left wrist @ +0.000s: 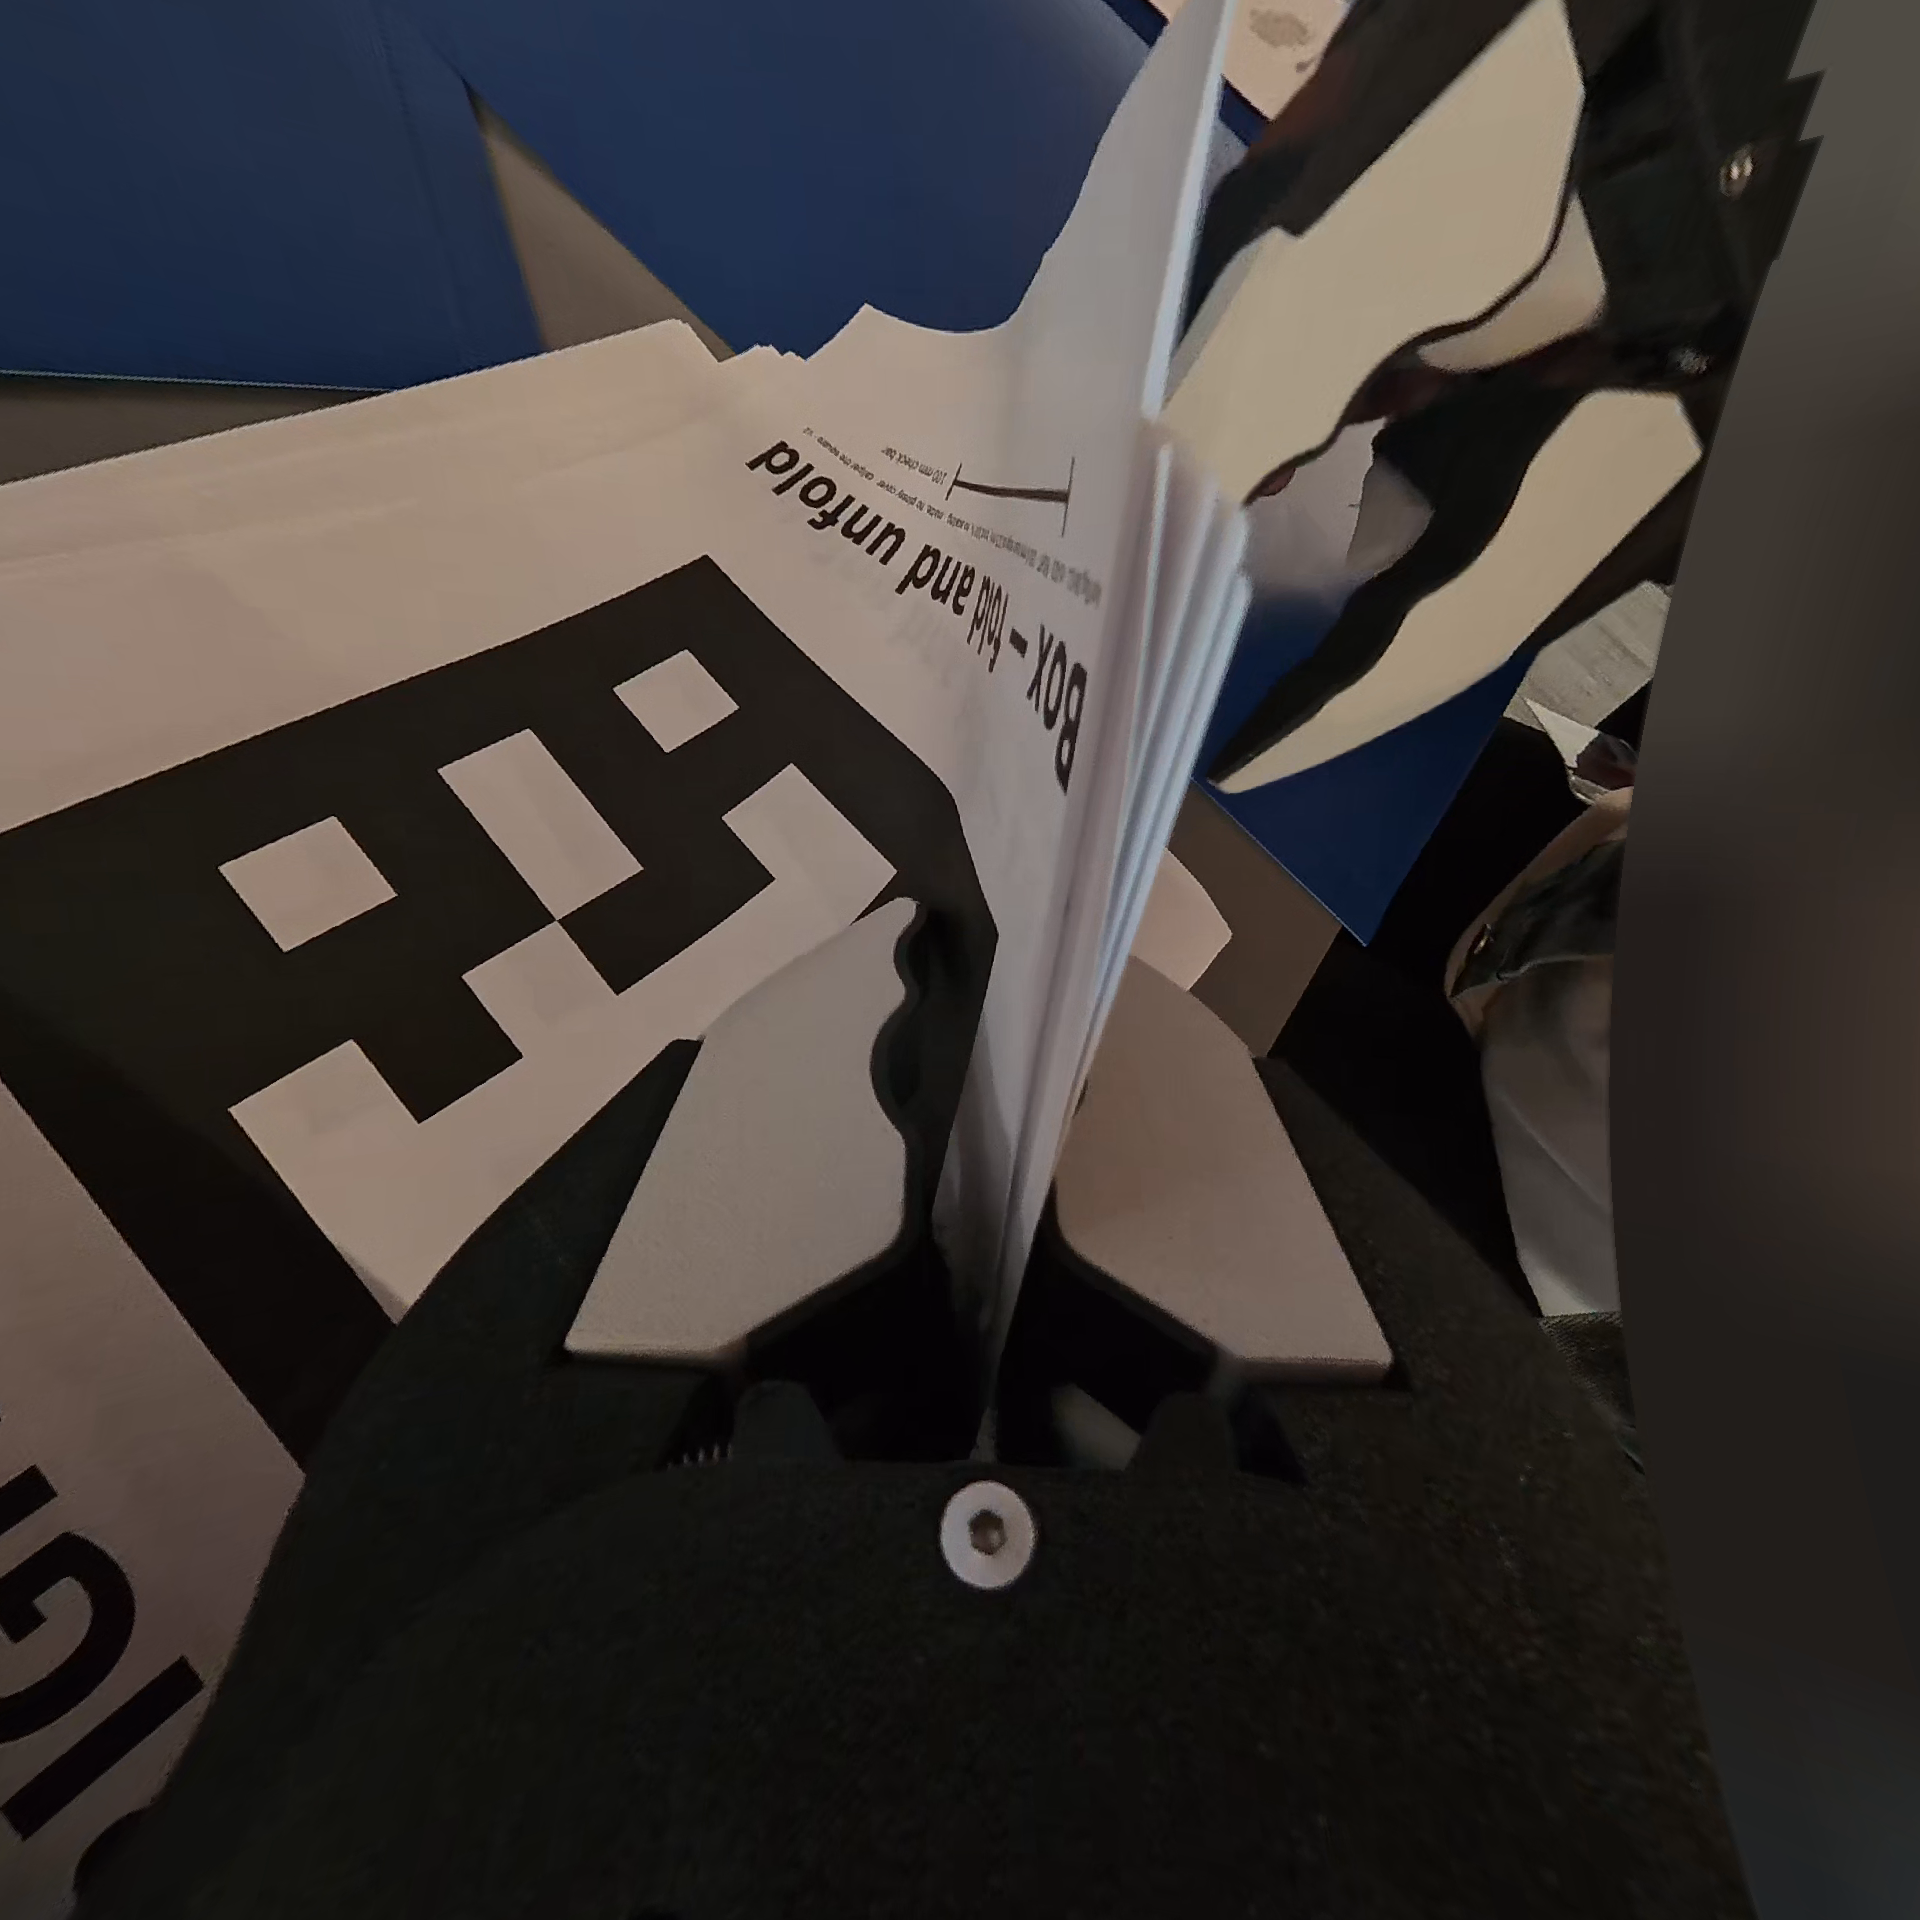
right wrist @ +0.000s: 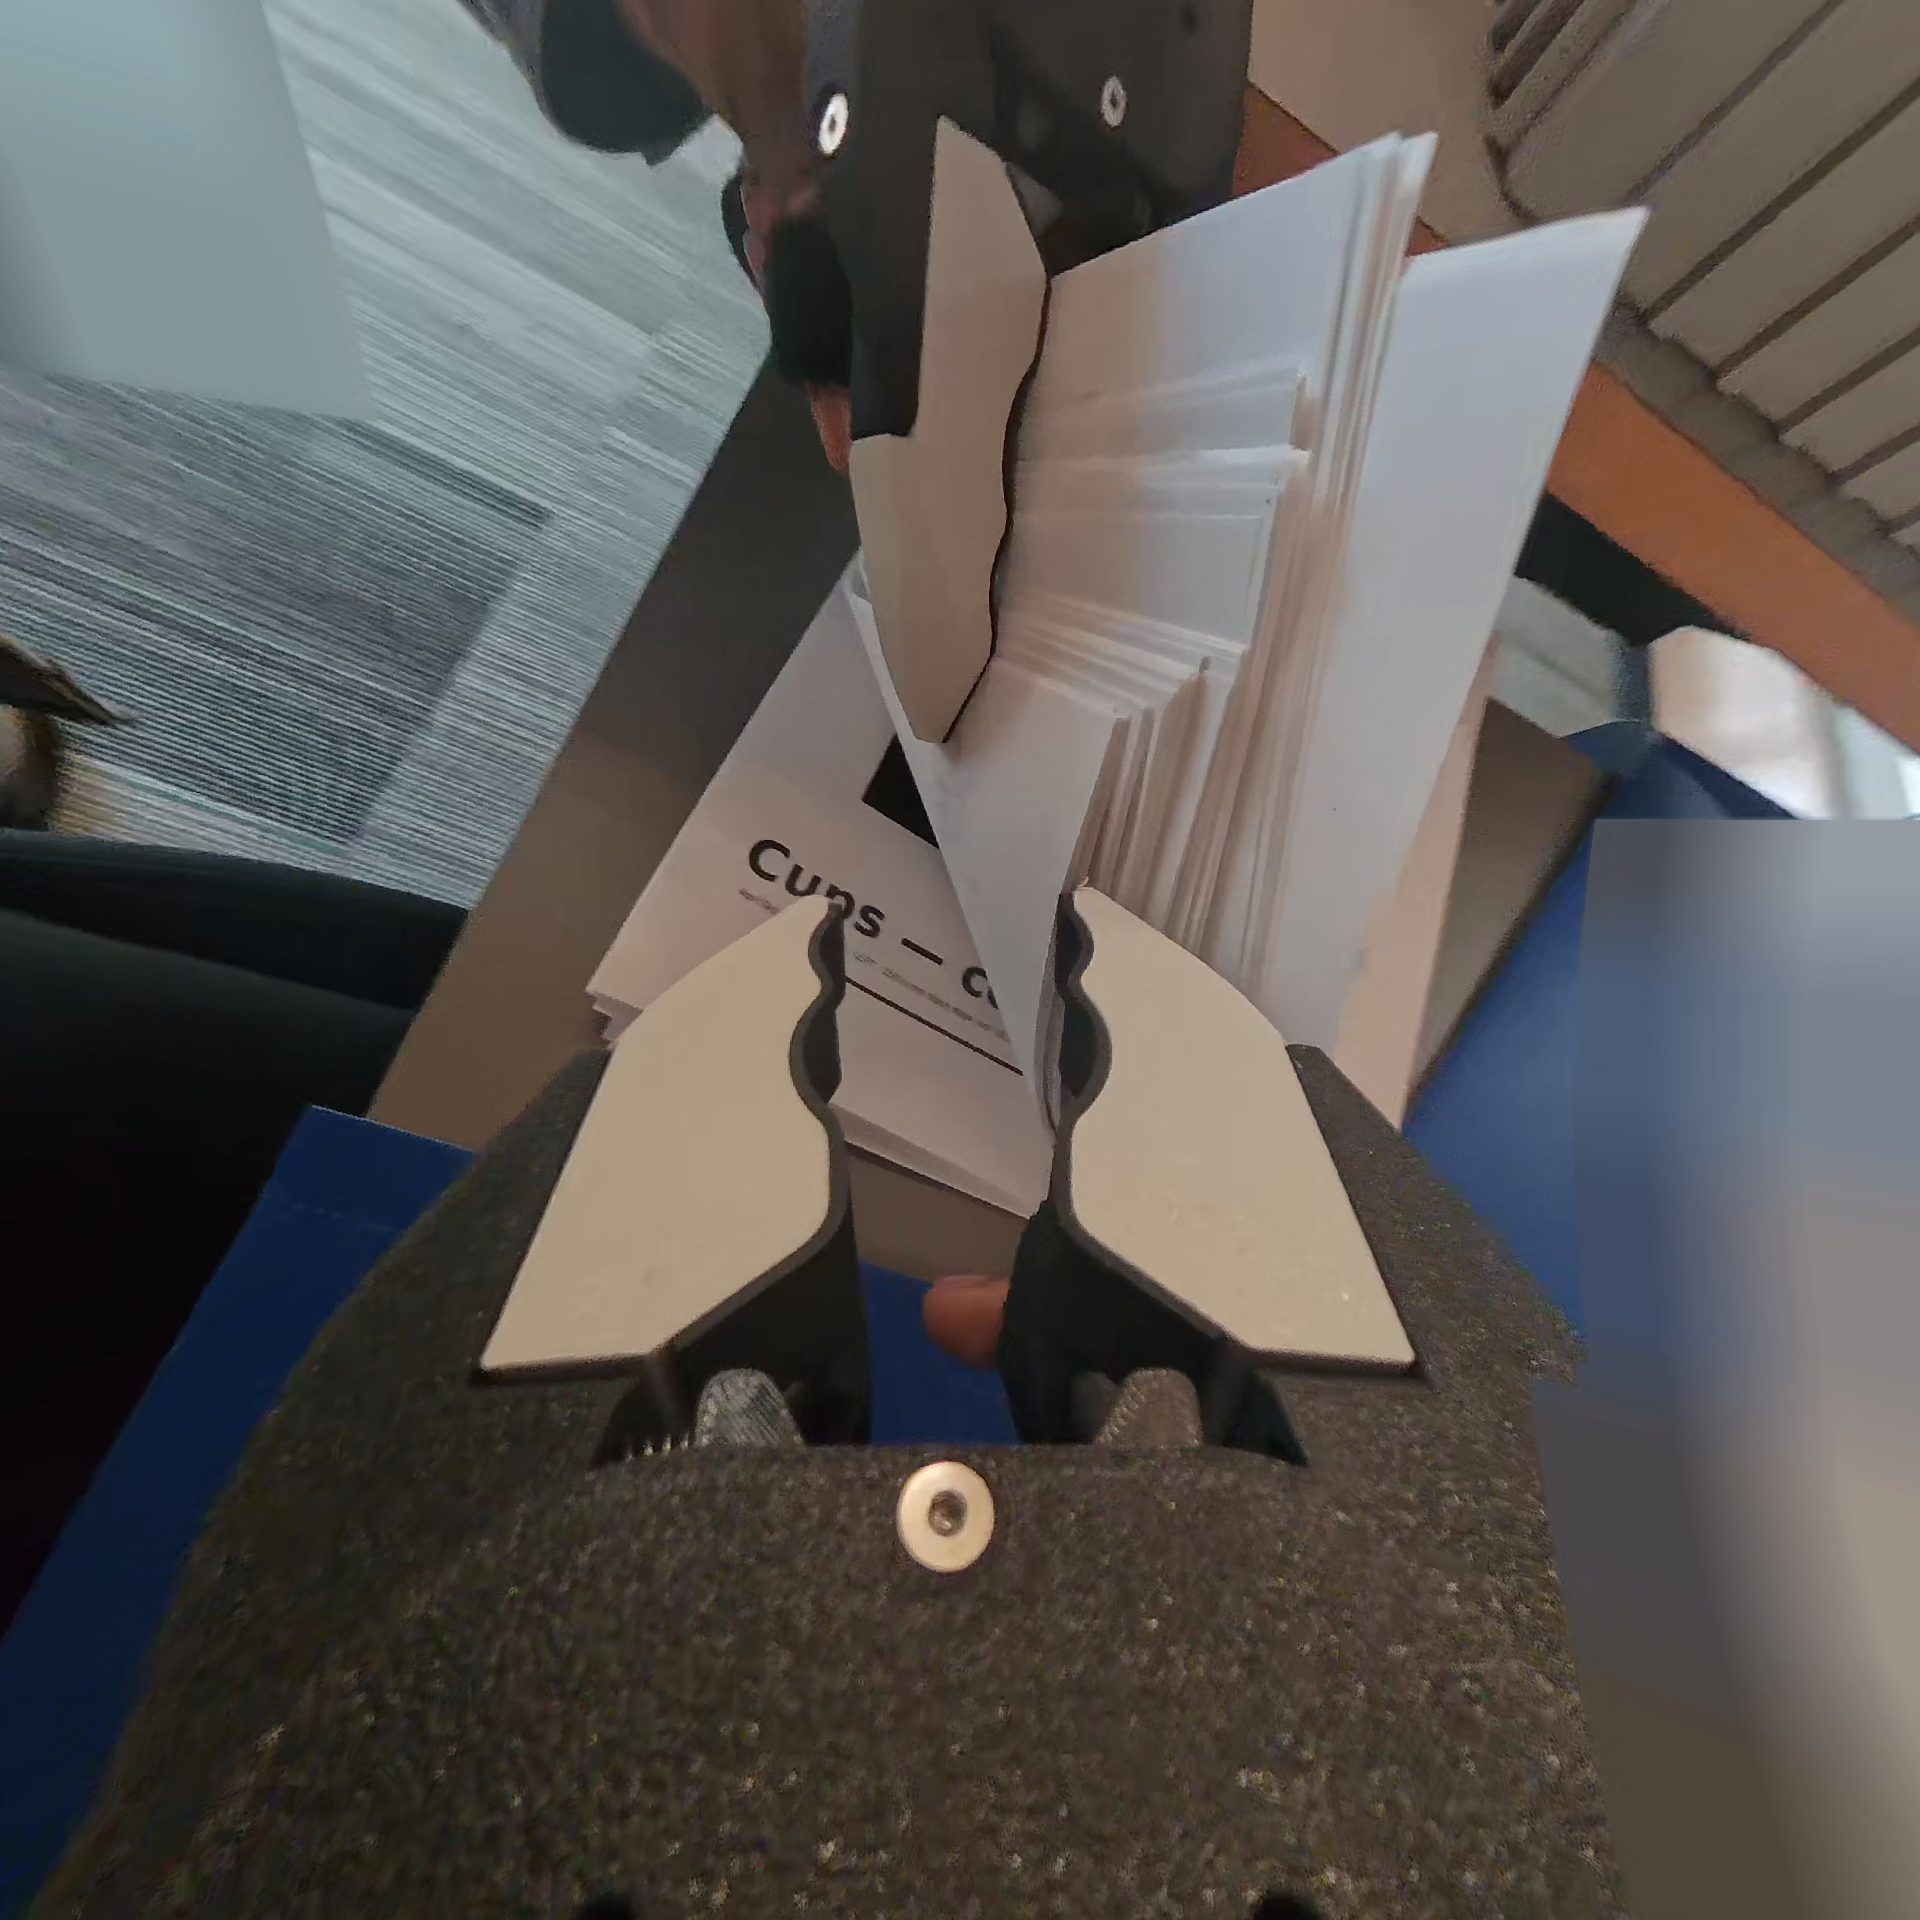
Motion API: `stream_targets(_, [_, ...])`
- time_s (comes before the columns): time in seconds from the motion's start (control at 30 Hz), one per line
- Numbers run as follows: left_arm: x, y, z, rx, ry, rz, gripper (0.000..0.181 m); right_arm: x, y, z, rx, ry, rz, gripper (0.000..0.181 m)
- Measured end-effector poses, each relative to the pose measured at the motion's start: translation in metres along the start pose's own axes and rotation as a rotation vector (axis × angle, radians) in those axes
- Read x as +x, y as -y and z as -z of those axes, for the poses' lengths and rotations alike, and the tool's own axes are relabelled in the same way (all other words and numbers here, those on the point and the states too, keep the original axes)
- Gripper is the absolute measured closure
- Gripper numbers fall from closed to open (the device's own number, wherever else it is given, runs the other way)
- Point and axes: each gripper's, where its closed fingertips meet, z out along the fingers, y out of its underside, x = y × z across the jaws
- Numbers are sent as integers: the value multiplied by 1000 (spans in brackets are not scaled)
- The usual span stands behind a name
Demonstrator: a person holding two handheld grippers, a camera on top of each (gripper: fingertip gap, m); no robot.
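Left gripper (left wrist: pixel 1013 997) has its jaws clamped on an upright stack of white sheets (left wrist: pixel 1101 727); right gripper (right wrist: pixel 945 925) sits near, jaws apart, beside that stack.

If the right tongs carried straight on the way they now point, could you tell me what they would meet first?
Most likely the upright sheaf of white sheets, whose lowest corner already dips between the open right tongs; beyond it sit the left tongs, though depth is unclear.

Below me lies grey striped carpet (right wrist: pixel 343 520); an orange-edged shelf (right wrist: pixel 1704 520) of grey slats runs along my right.
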Motion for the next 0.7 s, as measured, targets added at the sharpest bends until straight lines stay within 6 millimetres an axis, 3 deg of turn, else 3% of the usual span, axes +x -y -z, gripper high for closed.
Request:
stream_targets(0.03, [0, 0, 0, 1, 0, 3, 163, 0, -1, -1, -20, -44, 44, 141])
stream_targets(0.17, [0, 0, 0, 6, -1, 16, 163, 0, -3, -5, -73, -248, 133, 136])
stream_targets(0.27, [1, -1, -1, -10, 4, -11, 163, -6, -7, -12, -114, -322, 132, 119])
stream_targets(0.7, [3, -6, -5, -45, 35, -87, 162, -16, -2, -9, 4, -152, -124, 114])
